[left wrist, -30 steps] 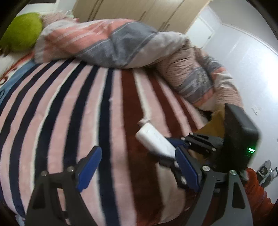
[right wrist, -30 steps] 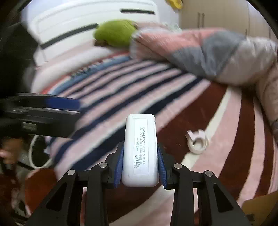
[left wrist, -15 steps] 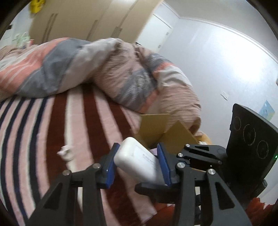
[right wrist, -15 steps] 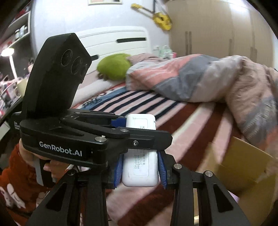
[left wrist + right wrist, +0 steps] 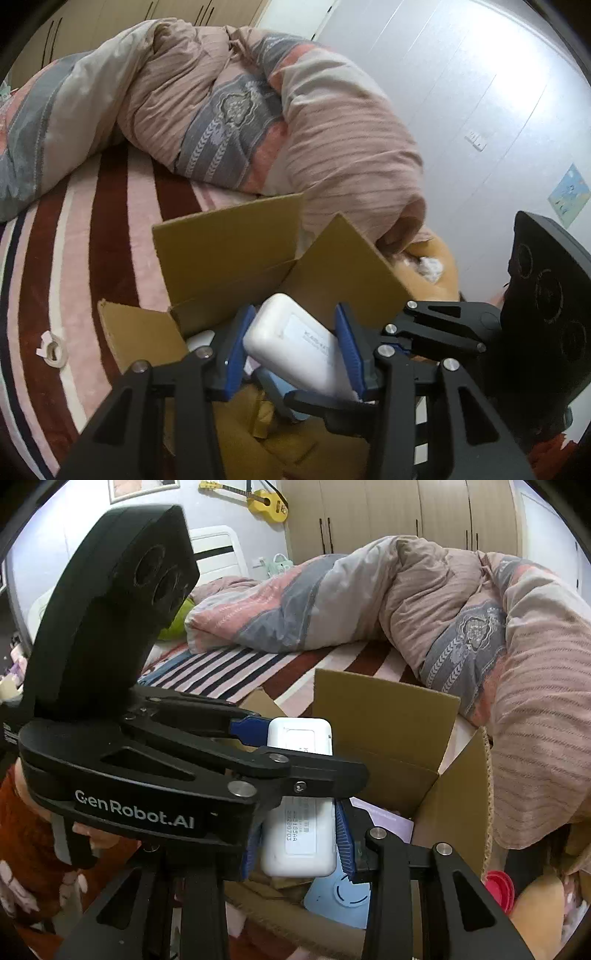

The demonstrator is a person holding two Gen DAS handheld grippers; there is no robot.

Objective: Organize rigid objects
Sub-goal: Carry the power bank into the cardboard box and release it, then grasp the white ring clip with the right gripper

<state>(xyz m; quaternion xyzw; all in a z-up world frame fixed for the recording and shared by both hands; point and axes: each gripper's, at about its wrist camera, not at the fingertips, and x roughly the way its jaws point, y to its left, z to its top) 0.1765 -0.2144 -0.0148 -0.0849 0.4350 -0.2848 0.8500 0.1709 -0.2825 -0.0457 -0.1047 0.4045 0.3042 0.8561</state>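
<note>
Jaws of both the left gripper (image 5: 291, 354) and right gripper (image 5: 295, 834) now clamp one white charger (image 5: 295, 347), carried off the bed (image 5: 74, 258) to above the open cardboard box (image 5: 384, 716); dropping it in looks next.

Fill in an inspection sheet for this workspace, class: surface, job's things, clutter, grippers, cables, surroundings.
Surface: striped blanket on a bed.
Job's things: white charger block held above the open cardboard box; a light blue item lies inside.
Clutter: tape roll on the blanket; rumpled duvet behind the box; red cap beside the box.
Grippers: left gripper and right gripper both clamp the charger block.
Cables: nothing seen.
Surroundings: wardrobe doors, yellow ukulele on the wall.
</note>
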